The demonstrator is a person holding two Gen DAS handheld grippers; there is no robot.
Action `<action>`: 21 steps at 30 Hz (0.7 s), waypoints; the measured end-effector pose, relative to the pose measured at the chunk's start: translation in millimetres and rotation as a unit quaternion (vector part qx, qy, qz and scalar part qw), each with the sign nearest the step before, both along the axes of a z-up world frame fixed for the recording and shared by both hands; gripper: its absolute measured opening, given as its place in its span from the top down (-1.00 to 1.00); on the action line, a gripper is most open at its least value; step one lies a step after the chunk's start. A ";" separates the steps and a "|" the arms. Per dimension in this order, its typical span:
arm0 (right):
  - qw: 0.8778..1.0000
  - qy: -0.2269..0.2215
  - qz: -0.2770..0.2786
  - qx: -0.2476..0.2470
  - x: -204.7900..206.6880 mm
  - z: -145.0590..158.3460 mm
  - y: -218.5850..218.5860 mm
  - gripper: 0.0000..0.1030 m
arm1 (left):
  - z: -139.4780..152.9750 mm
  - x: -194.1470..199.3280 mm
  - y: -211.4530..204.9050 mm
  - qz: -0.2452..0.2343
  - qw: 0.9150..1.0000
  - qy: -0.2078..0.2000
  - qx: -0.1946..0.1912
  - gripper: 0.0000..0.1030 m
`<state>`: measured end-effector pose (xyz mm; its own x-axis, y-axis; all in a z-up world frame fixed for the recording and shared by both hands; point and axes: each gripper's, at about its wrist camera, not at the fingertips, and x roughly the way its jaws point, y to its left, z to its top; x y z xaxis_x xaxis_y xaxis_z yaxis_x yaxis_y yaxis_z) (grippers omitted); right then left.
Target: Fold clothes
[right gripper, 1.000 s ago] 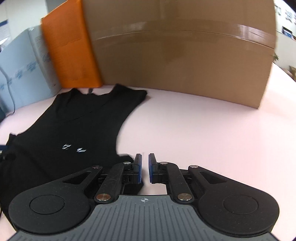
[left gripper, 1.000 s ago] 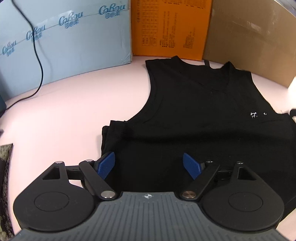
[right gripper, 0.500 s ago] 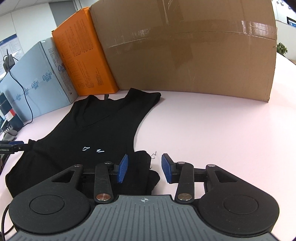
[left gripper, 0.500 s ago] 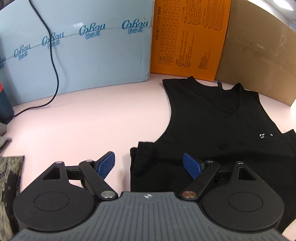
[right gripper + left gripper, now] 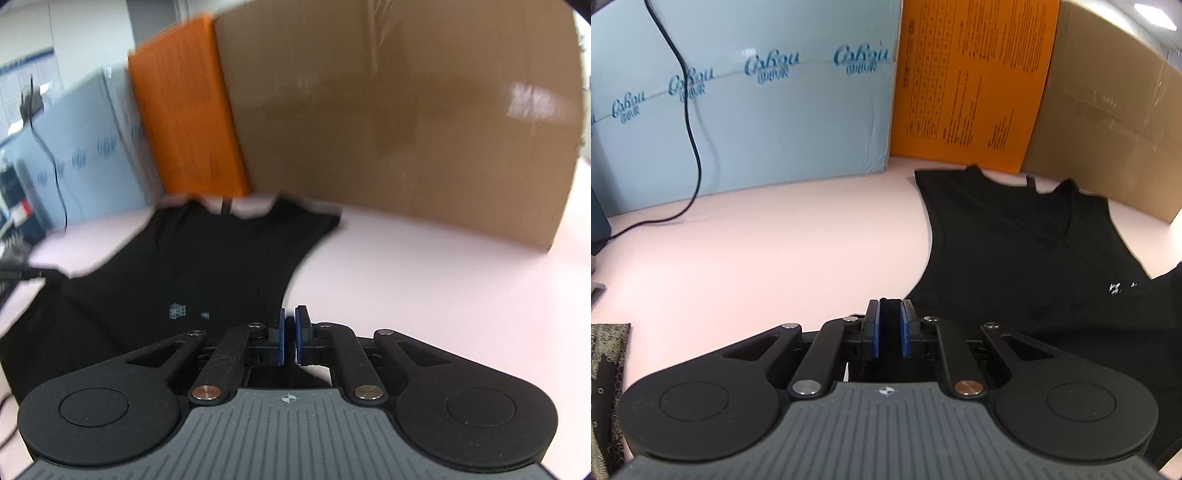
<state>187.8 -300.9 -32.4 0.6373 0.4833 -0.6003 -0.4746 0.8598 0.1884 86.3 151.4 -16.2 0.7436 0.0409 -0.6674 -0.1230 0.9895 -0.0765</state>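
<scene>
A black tank top [image 5: 1027,266] lies flat on the pink table [image 5: 757,251], neckline toward the boxes at the back, small white print on its chest. My left gripper [image 5: 891,325] is shut on a fold of black cloth at the garment's left edge, and the cloth shows between the blue pads [image 5: 873,332]. In the blurred right wrist view the tank top [image 5: 192,269] spreads to the left. My right gripper [image 5: 290,332] is shut at the garment's right edge, where black cloth meets the left pad; only a thin gap shows.
A pale blue box [image 5: 746,110], an orange box [image 5: 967,85] and a brown cardboard box [image 5: 406,122] stand along the back. A black cable [image 5: 690,140] hangs over the blue box. Patterned fabric [image 5: 605,369] lies at the near left. Bare table [image 5: 443,288] spreads to the right.
Both grippers were open half a second ago and have closed. The left one slid left onto the garment's left edge and pinched it. The right wrist view is now blurred by motion.
</scene>
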 end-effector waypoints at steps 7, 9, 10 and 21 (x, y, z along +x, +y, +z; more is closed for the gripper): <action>0.999 -0.001 -0.041 0.001 12.1 -3.0 -15.1 0.90 | -0.8 6.2 3.6 -0.001 1.000 0.005 0.007 0.82; 0.999 0.020 -0.026 0.041 12.9 -2.8 -21.4 0.76 | 1.0 2.3 8.9 -0.005 1.000 0.002 -0.002 0.78; 0.998 0.033 -0.015 0.058 13.5 -3.6 -23.8 0.56 | 1.3 -0.3 13.2 -0.005 1.000 -0.001 -0.011 0.65; 0.997 0.039 0.060 0.009 3.1 -13.2 8.4 0.90 | -8.9 3.9 4.4 -0.062 0.998 0.016 -0.005 0.91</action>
